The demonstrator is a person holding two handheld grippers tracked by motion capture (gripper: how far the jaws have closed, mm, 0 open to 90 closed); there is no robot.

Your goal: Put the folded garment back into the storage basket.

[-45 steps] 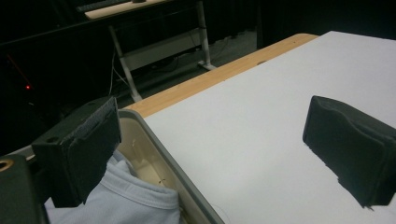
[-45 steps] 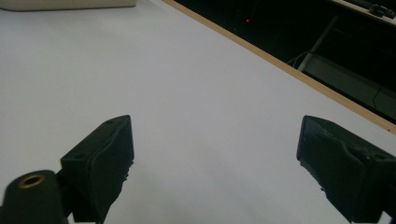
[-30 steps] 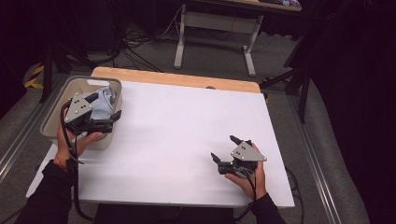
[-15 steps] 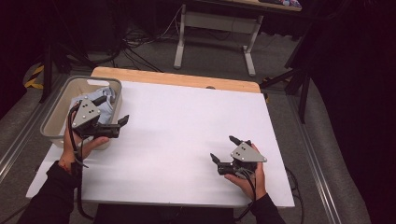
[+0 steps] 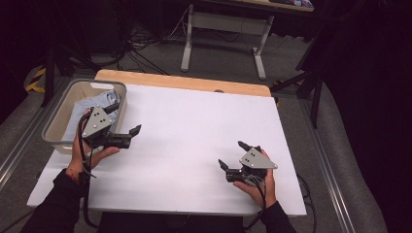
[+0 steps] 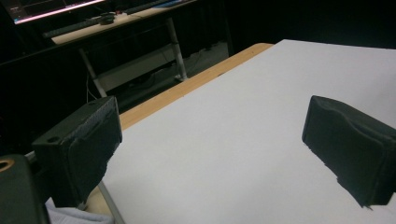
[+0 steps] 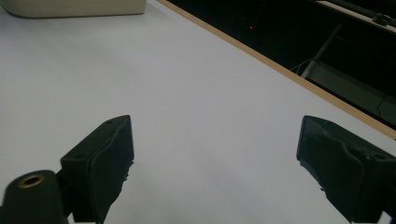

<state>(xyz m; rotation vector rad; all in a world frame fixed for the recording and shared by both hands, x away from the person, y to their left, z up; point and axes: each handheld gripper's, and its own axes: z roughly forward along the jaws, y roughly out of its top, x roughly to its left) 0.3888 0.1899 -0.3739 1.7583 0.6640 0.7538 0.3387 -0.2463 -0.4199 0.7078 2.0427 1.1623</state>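
My left gripper point(image 5: 125, 118) hovers at the right rim of a beige plastic bin point(image 5: 54, 132), pointing out over the white table point(image 5: 184, 126). Its jaws are open with nothing between them, as the left gripper view point(image 6: 215, 144) confirms. Inside the bin lies a light blue folded cloth point(image 5: 93, 104); a corner of cloth point(image 6: 70, 217) peeks in at the bottom left of the left gripper view. My right gripper point(image 5: 231, 154) rests low near the table's front right, open and empty point(image 7: 215, 158), aimed toward the bin point(image 7: 74, 7).
A wooden strip point(image 5: 194, 82) runs along the table's far edge. Beyond it stands a desk with metal legs point(image 5: 221, 29) and cables on the floor. A rail point(image 5: 330, 170) runs along the right side of the table.
My left gripper has moved from above the bin to the right, out over the table's left part, with its jaws open. The right gripper has stayed put.
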